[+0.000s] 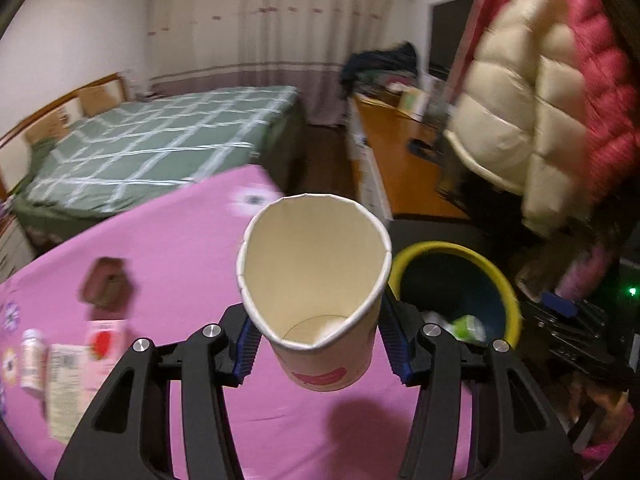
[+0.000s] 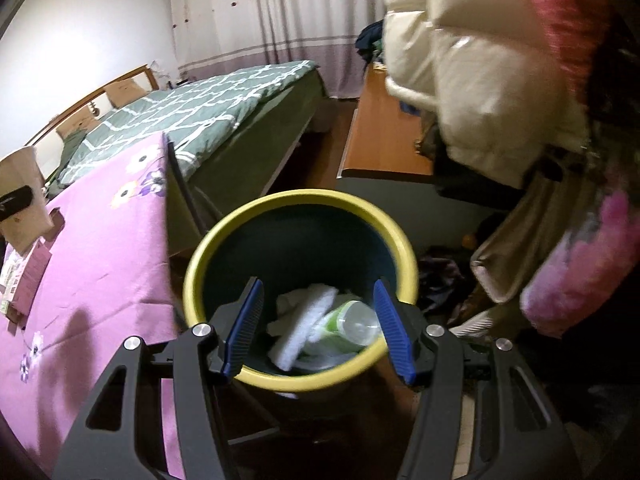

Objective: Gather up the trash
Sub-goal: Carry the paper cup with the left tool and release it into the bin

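A paper cup (image 1: 316,300) is being pinched by the left tool (image 1: 320,344) over the pink worktop (image 1: 180,240), beside the yellow-rimmed bin (image 1: 456,288). The cup's rim is being squashed. If it is being let go too early, it may be dropped outside the bin. The right tool (image 2: 316,328) is being held spread and empty above the bin.

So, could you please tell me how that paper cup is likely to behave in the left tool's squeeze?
The paper cup probably crumples easily: its rim already looks pinched out of round between the left tool pads. It appears empty, so likely very light. Thin walls may slip or buckle under a tighter squeeze.
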`<state>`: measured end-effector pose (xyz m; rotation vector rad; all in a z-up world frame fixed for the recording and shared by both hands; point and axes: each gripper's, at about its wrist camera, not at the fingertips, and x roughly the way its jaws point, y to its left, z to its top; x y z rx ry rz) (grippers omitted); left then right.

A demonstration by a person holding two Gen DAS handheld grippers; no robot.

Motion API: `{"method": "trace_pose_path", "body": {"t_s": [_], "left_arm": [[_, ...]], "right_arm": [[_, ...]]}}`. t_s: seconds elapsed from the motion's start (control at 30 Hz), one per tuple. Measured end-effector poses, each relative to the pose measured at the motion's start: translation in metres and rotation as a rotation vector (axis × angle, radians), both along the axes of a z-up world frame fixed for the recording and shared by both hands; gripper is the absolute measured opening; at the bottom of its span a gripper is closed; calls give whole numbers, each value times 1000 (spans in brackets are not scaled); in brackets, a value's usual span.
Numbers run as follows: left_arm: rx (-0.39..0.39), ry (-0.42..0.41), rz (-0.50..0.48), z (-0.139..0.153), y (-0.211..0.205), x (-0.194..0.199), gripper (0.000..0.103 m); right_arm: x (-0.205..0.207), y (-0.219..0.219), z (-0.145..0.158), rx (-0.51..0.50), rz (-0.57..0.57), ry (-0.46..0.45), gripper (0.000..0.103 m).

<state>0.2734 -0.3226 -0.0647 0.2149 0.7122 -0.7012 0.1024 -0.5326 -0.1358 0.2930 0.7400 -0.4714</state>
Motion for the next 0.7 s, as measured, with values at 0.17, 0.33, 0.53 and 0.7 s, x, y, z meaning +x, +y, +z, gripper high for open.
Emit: {"method": "trace_pose_path", "body": {"t_s": [0.17,0.33,0.53,0.7], "left_arm": [[19,57,-116,-17,-68,-24,52],[58,79,-183,-38,-124,-35,53],[79,84,-183,-61,-164,-30,81],[62,71,-157,-50,-145,-30,81]], "right_arm": [[-24,-16,0,-2,-38,-6,55],[-40,-31,-4,18,-72,-14,55],[-51,-41,-5,32,-94,-25,55],[-50,-40,-8,41,-88,-28,55]]}}
